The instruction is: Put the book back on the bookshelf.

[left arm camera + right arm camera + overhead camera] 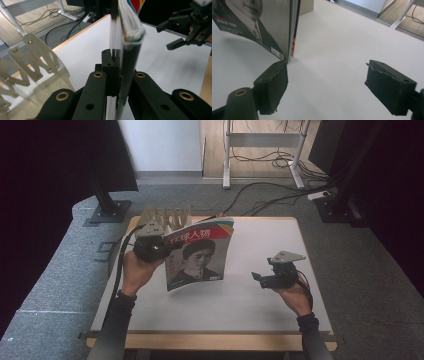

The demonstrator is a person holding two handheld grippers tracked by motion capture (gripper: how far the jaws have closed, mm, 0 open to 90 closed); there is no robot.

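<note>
We hold the magazine [200, 255] upright on the table [280, 305], a little left of the middle of the high view, its cover with the portrait facing us. Our left gripper [167, 247] pinches it at its left edge, near the top; in the left gripper view the jaws are pressed tight on the spine [128, 57], which rises between them to the top of the frame. Our right gripper [257, 277] sits at the lower right of the high view, apart from the magazine, its jaws spread and nothing between them. In the right gripper view the two pads [273, 86] stand wide at the bottom corners, with the magazine's lower corner [284, 56] at the upper left, its foot on the table.

We judge that the step in hand is carrying the magazine to the wooden rack [167, 215], which stands just behind it at the table's far edge, left of middle. The right gripper looks to have done its part, so the left one must do the placing alone.

The next move calls for lifting the magazine clear of the table, keeping it vertical, lining the spine up with one slot and lowering it in without knocking the rack's dividers. The cover bows a little, so it could catch.

Our left forearm comes up from the lower left, wrist bent, gripper pointing right. The right forearm enters at the lower right, gripper level and pointing left, just above the table.
</note>
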